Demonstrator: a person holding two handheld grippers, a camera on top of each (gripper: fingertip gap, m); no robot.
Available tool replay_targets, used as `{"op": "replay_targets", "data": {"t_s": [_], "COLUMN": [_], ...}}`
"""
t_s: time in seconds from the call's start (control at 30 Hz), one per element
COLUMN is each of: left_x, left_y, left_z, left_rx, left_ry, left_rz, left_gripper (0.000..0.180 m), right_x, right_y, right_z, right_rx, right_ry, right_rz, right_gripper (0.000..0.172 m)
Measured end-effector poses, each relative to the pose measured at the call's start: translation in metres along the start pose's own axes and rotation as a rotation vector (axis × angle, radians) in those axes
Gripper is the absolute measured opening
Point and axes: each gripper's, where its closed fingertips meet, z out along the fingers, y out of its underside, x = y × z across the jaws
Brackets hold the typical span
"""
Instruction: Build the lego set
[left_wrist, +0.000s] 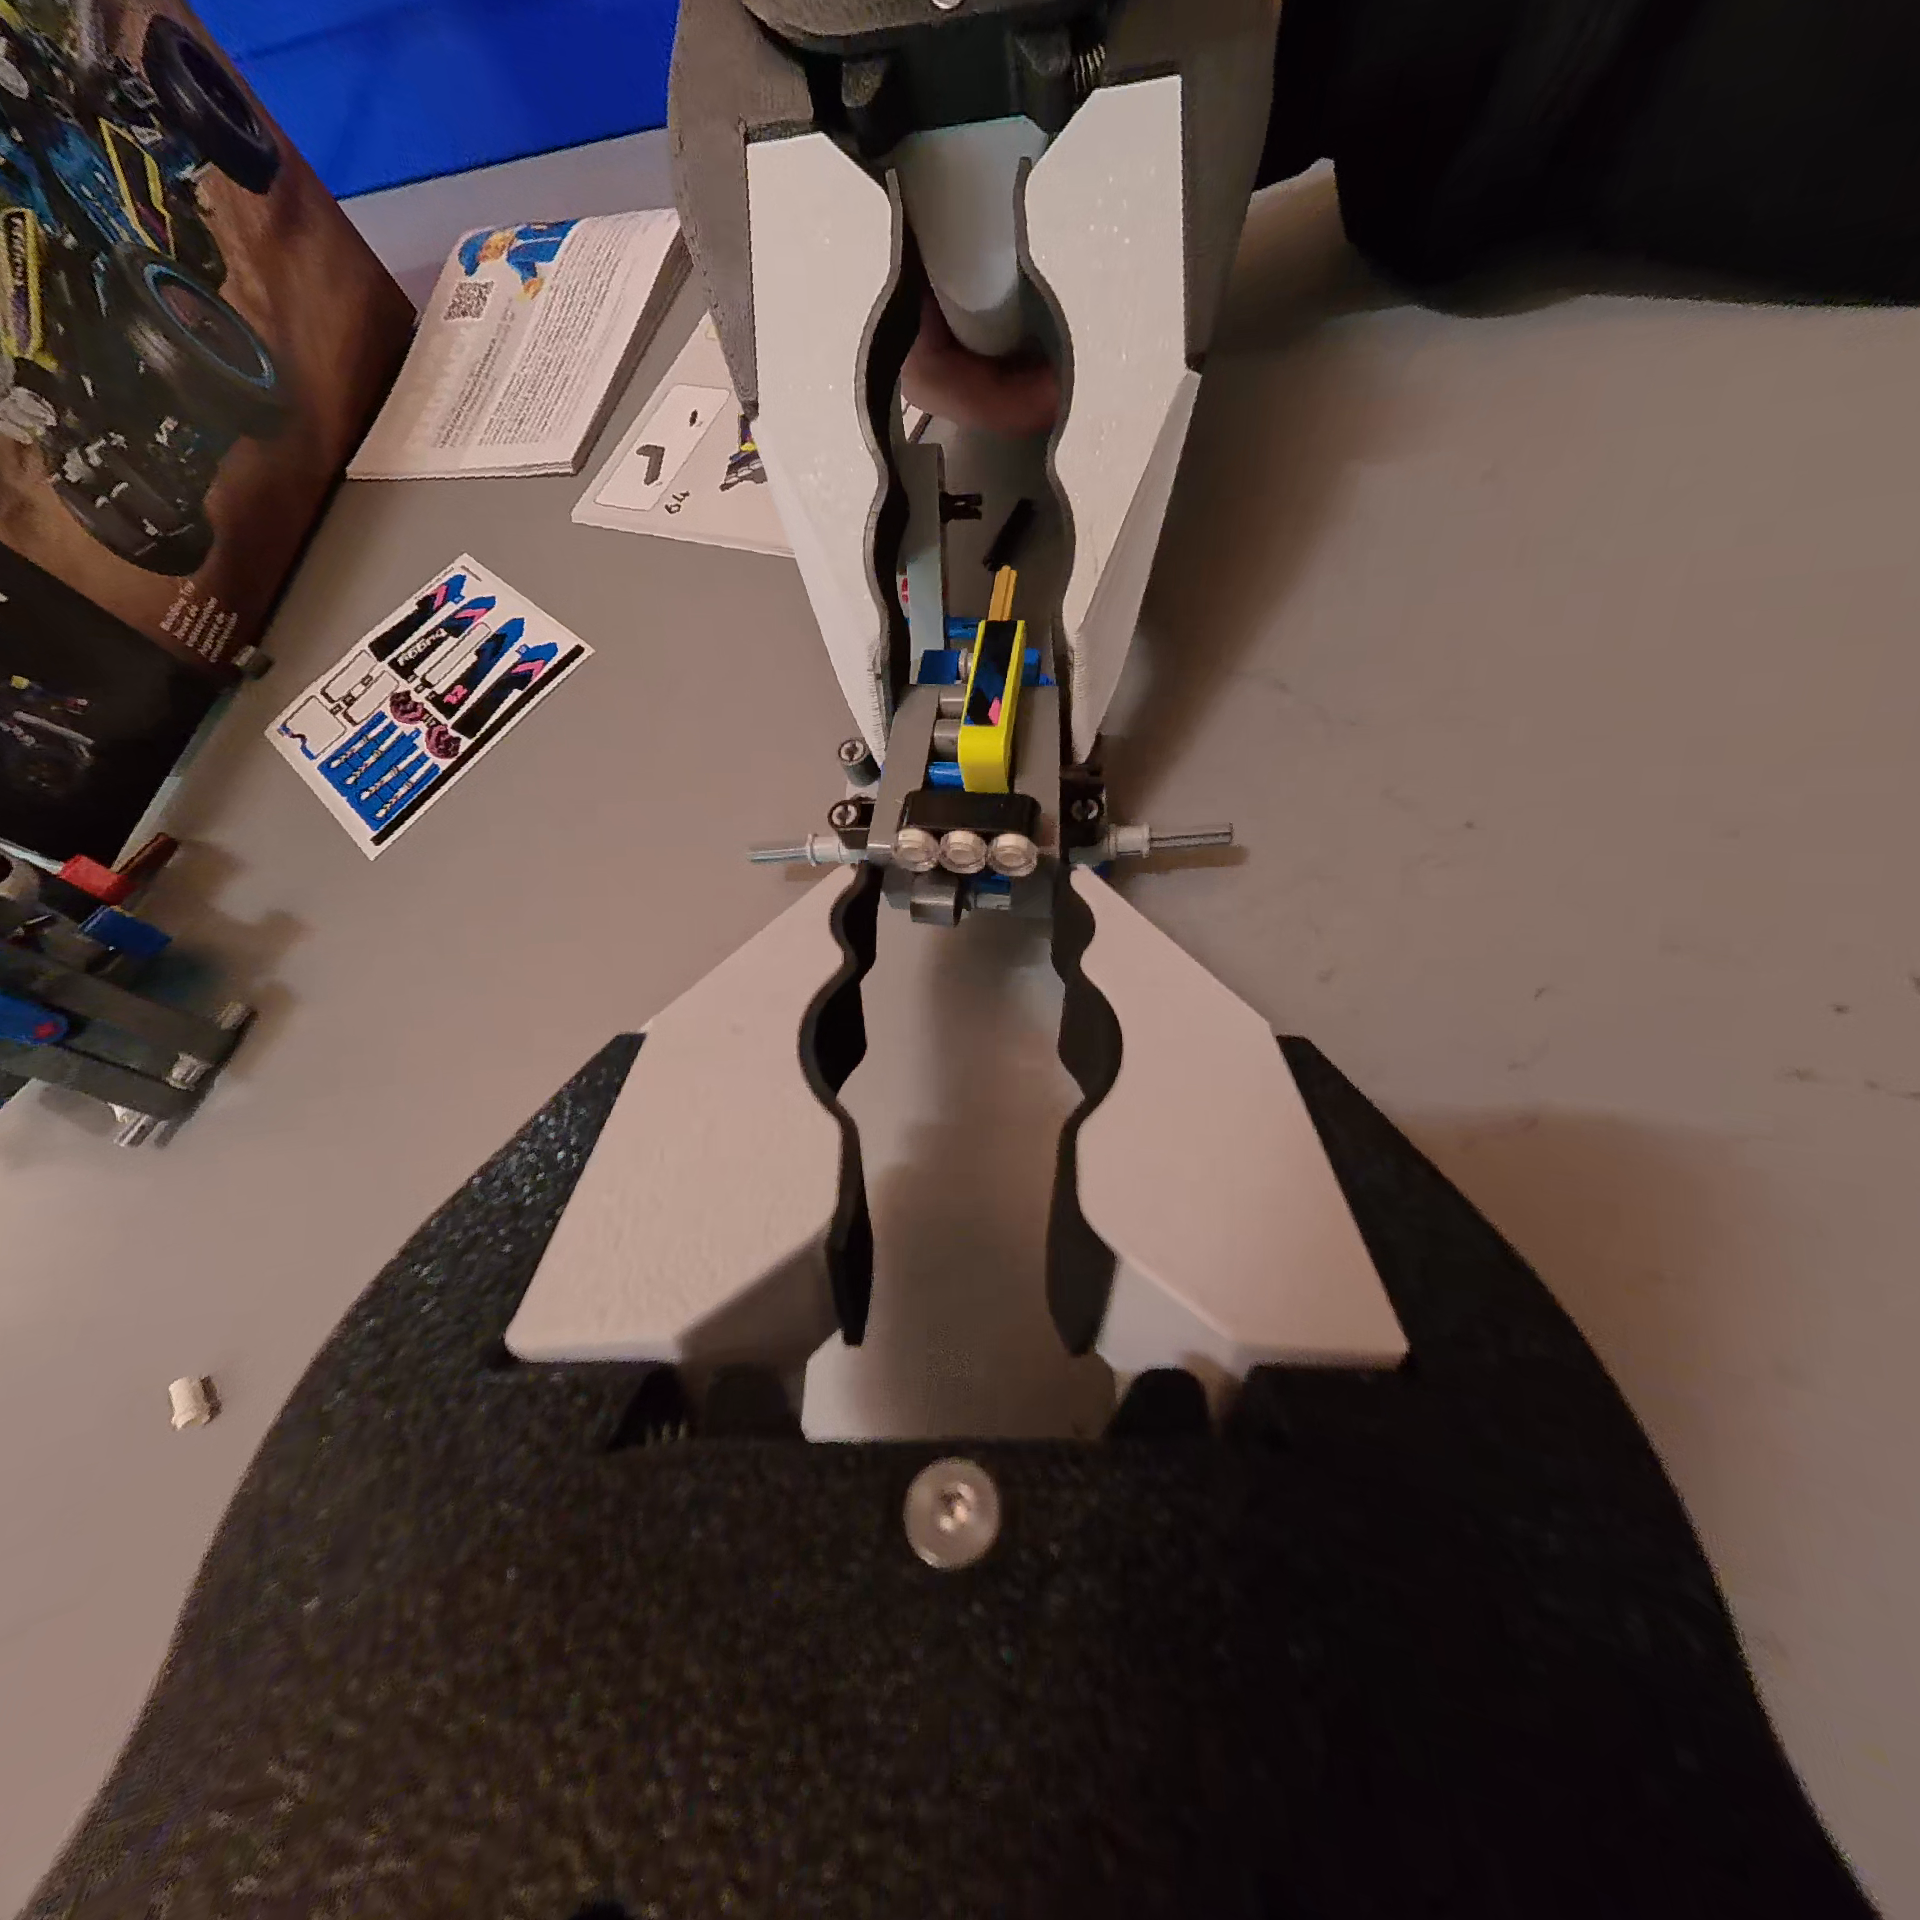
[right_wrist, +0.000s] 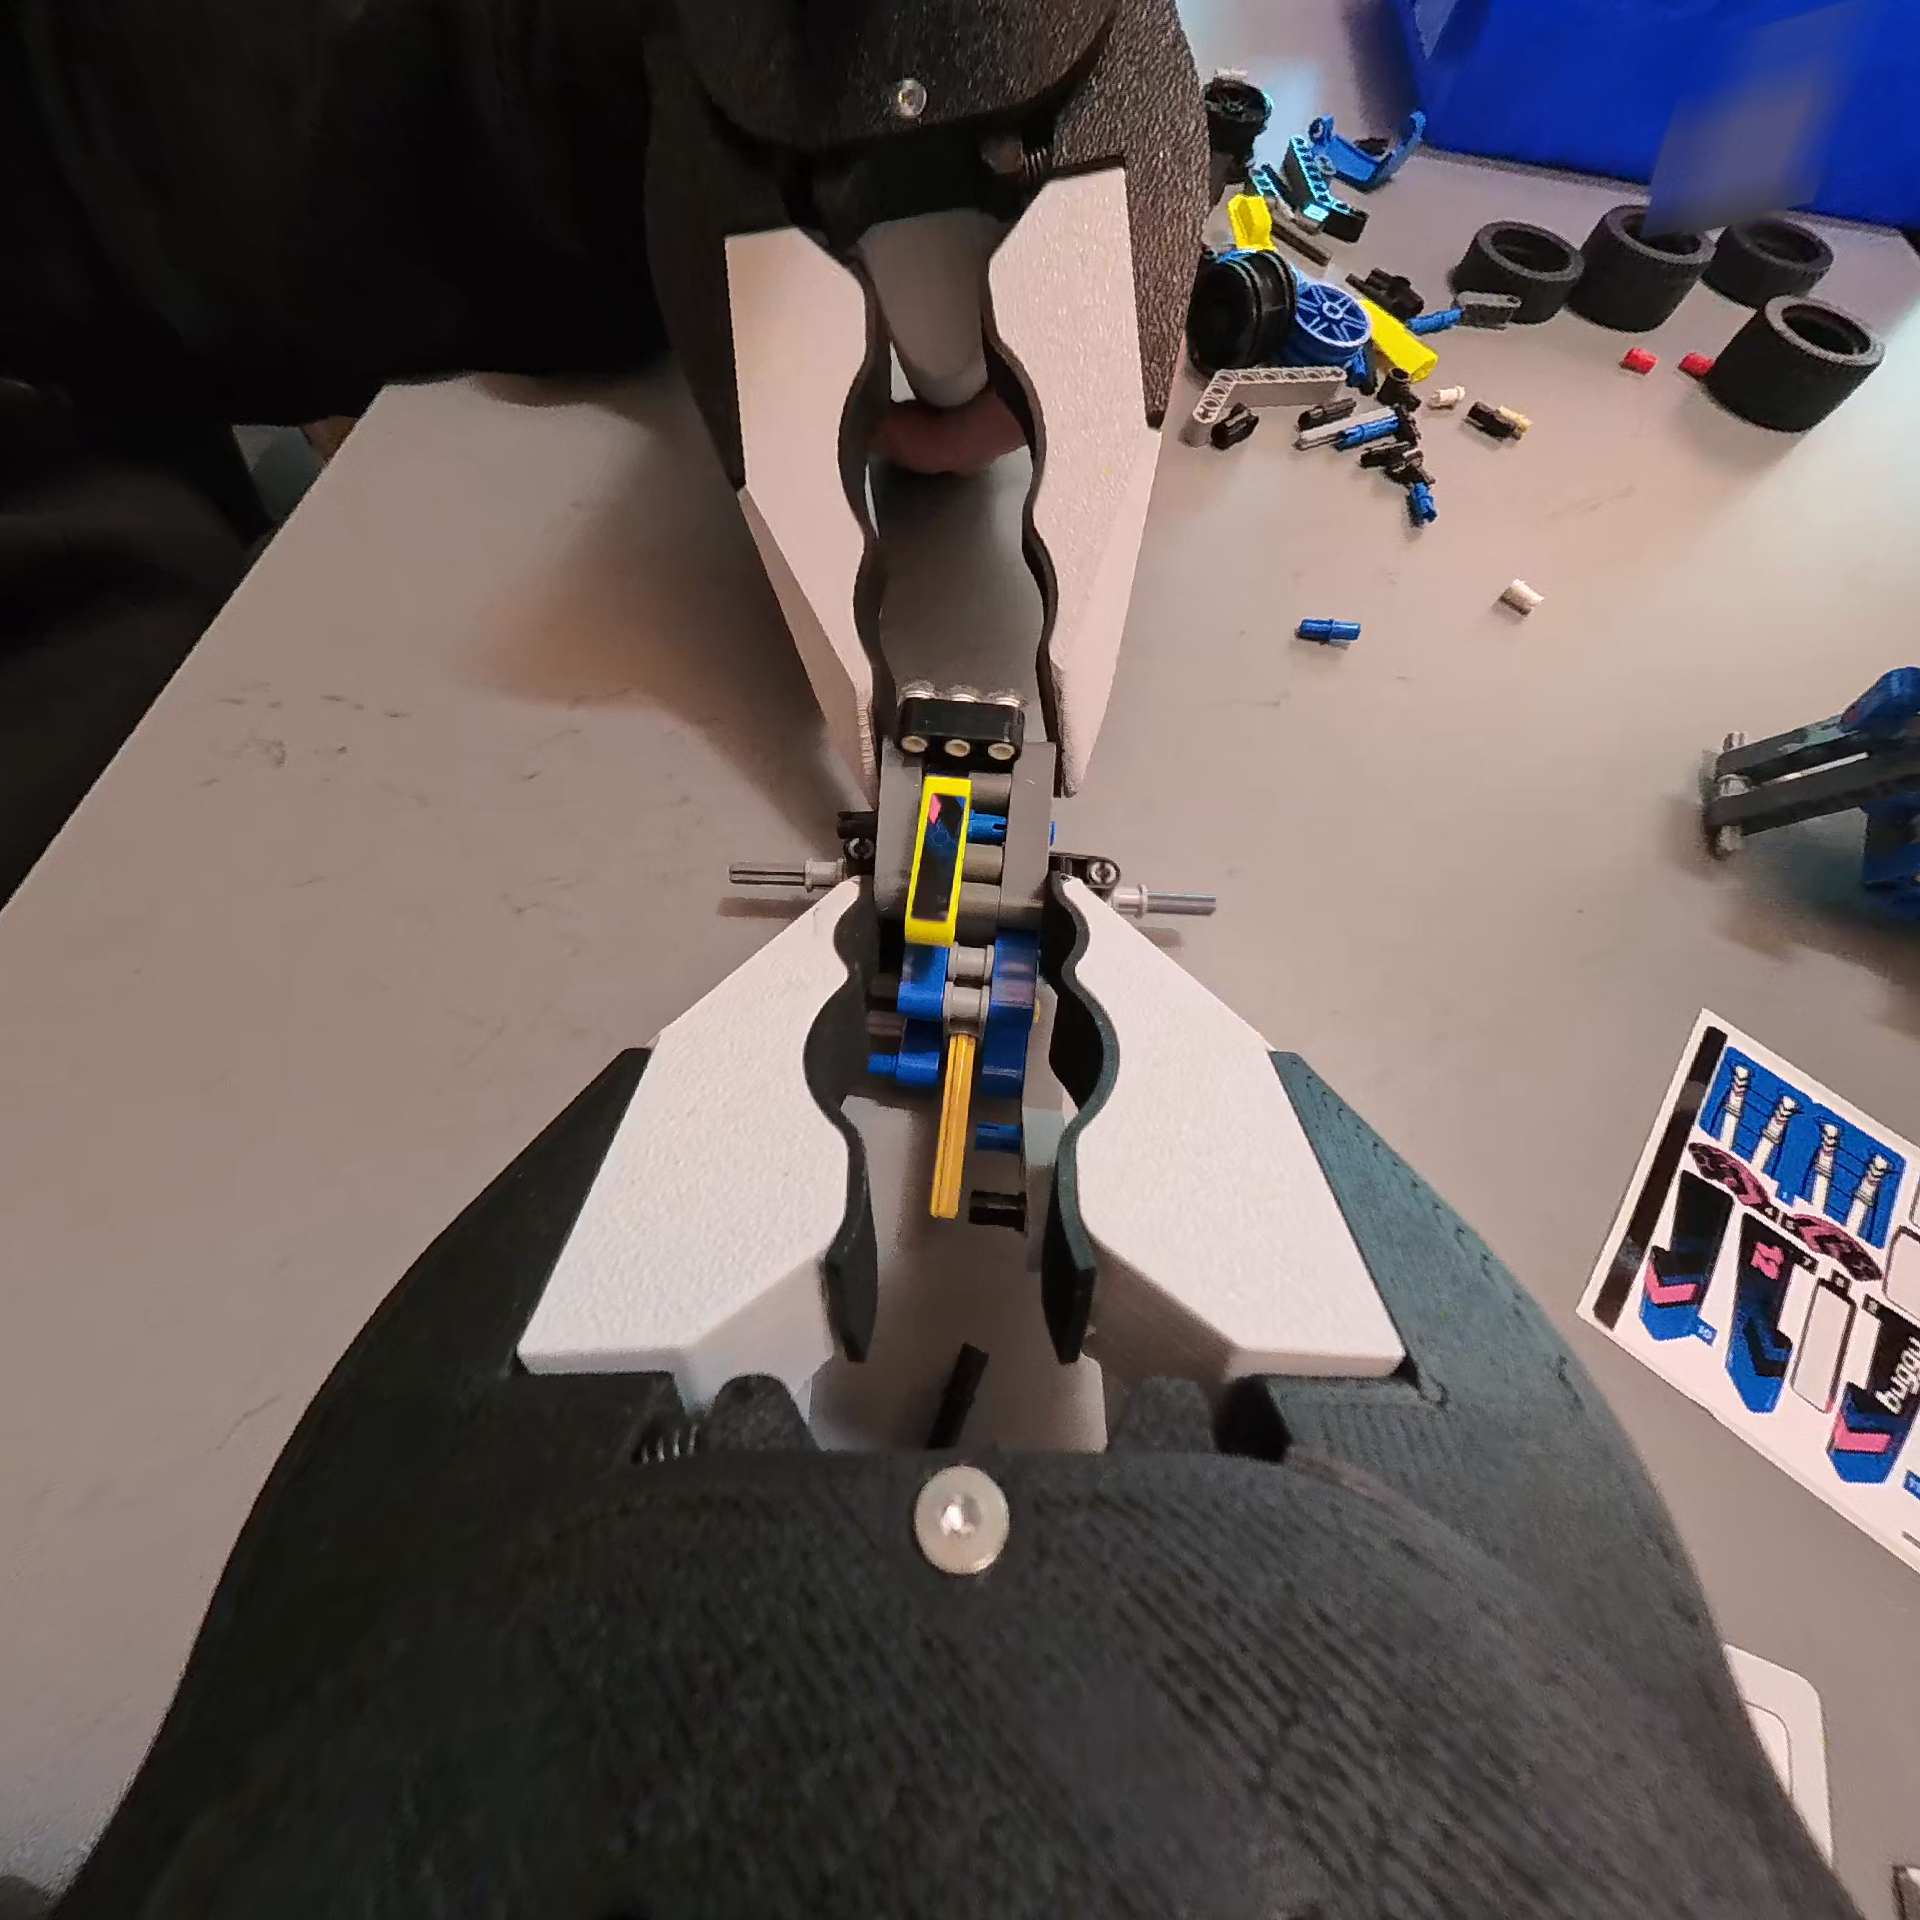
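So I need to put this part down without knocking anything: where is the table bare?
Bare table lies left of the brick assembly in the right wrist view, out to the table edge. It is crowded around the loose bricks, tyres and sticker sheet.

The toy model (left_wrist: 961, 790) sits on the table (left_wrist: 1455, 727) between two claws; the sticker sheet (left_wrist: 431, 701) lies to its left.

Two handheld grippers, black-bodied with pale grey fingers

Left gripper (left_wrist: 961, 883) and right gripper (right_wrist: 961, 914): speckled black shells, silver screw at lower centre, wavy dark pads lining white-grey wedge fingers (left_wrist: 727, 1143).
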Motion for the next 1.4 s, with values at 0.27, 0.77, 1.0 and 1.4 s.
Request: {"op": "replay_targets", "data": {"t_s": [0.27,0.77,1.0,1.4], "left_x": [0.002,0.000,0.000,-0.003], "left_y": [-0.003,-0.001,0.000,0.000], "left_z": [0.000,0.002,0.004,0.005], "left_rx": [0.002,-0.002,-0.019,-0.024], "left_ry": [0.001,-0.007,-0.016,-0.043], "left_rz": [0.003,-0.025,-0.004,0.020], "left_gripper": [0.029,0.032,0.043,0.036], "right_x": [-0.002,0.002,0.007,0.005], "right_y": [0.000,0.002,0.003,0.003], "right_z": [-0.002,-0.002,-0.003,-0.004], "right_rx": [0.004,-0.002,-0.004,-0.001], "right_ry": [0.012,-0.012,-0.010,-0.018], "right_rz": [-0.044,0.014,0.067,0.032], "right_gripper": [0.030,0.029,0.029,0.029]}}
